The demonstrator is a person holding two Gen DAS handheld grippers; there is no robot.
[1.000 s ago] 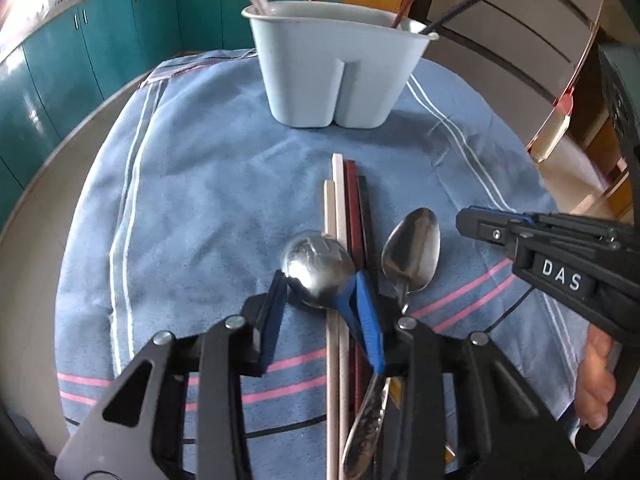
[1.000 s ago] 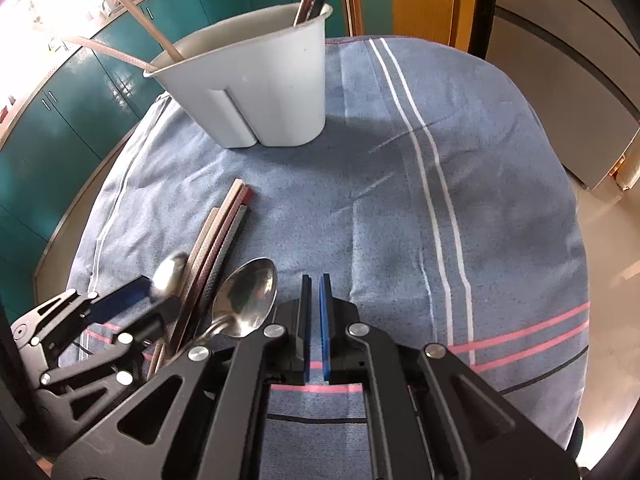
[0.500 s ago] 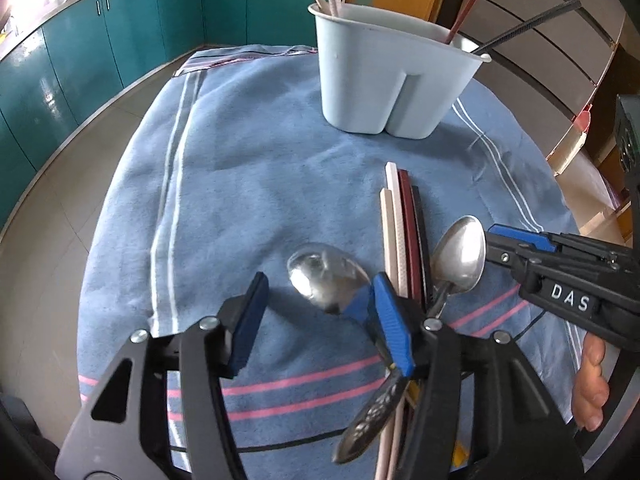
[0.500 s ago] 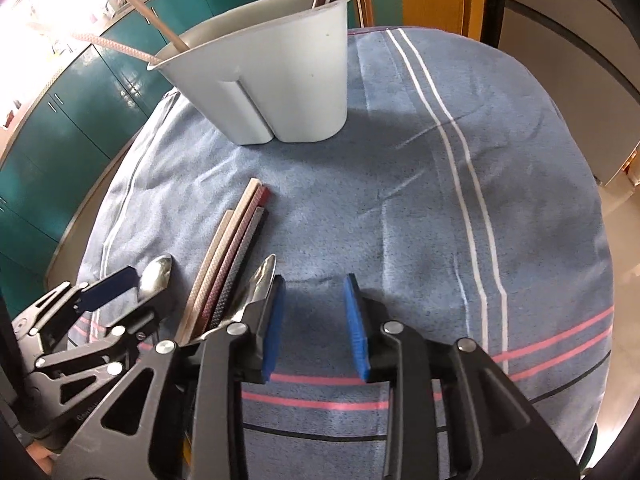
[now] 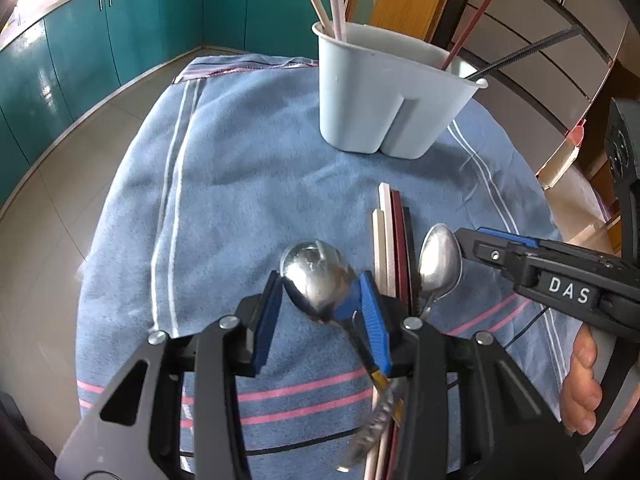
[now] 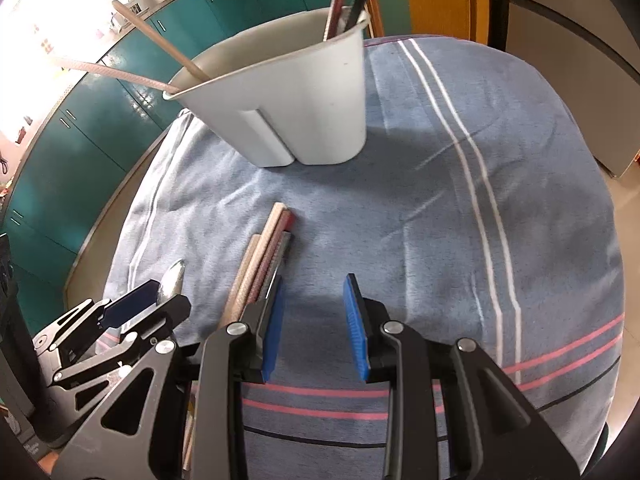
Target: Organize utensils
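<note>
Teal cabinets ring a round bench (image 5: 132, 128) draped in a blue striped cloth (image 5: 240, 184). At lower centre of the left view, the left tool (image 5: 320, 304) pinches a spoon (image 5: 316, 276) by its bowl, handle trailing toward the lower edge, lifted clear for carrying. The right tool (image 6: 314, 320) hangs spread and empty beside the second spoon (image 5: 438, 260) and loose chopsticks (image 5: 390, 240). The holder (image 5: 384, 104), upper centre, stands well apart across bare cloth; the bench edge is near at left.

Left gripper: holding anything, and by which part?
The left gripper straddles a spoon at the bowl; whether the jaws actually clamp it cannot be told.
</note>
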